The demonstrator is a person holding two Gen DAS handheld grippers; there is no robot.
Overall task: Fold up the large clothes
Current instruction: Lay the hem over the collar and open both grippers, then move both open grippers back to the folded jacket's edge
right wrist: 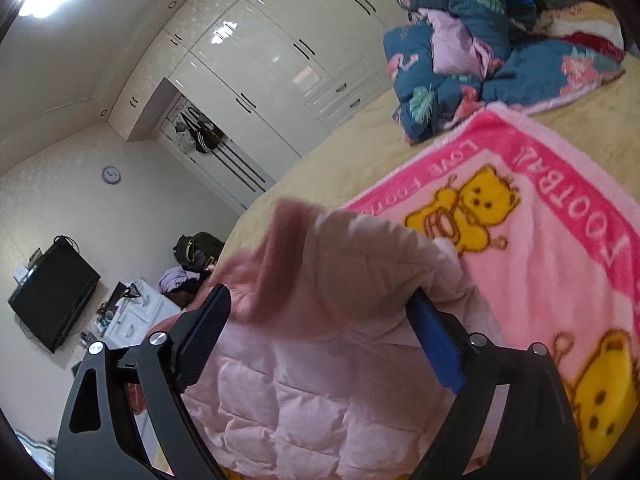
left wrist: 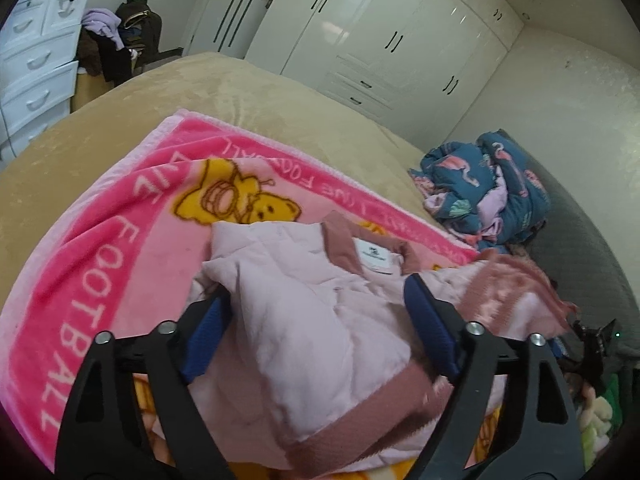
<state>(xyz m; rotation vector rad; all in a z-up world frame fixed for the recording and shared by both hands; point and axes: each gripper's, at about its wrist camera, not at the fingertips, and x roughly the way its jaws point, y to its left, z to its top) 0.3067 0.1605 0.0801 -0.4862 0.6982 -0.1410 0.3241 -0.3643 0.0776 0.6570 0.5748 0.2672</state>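
A pale pink quilted jacket (left wrist: 304, 304) with darker pink collar and trim lies bunched on a pink "Football" bear blanket (left wrist: 100, 264) on the bed. My left gripper (left wrist: 316, 300) is open, its blue-padded fingers spread wide on either side of the jacket's bulk near the collar label (left wrist: 376, 256). In the right wrist view the same jacket (right wrist: 320, 320) fills the space between the fingers of my right gripper (right wrist: 320, 300), which is also open and wide; a dark pink edge rises blurred above it. The blanket (right wrist: 540, 260) lies to the right.
A blue flamingo-print quilt (left wrist: 488, 188) is heaped at the bed's far side, also in the right wrist view (right wrist: 480, 52). White wardrobes (left wrist: 380, 32), a drawer unit (left wrist: 36, 64) with piled clothes, and a wall TV (right wrist: 52, 292) surround the beige bed (left wrist: 240, 92).
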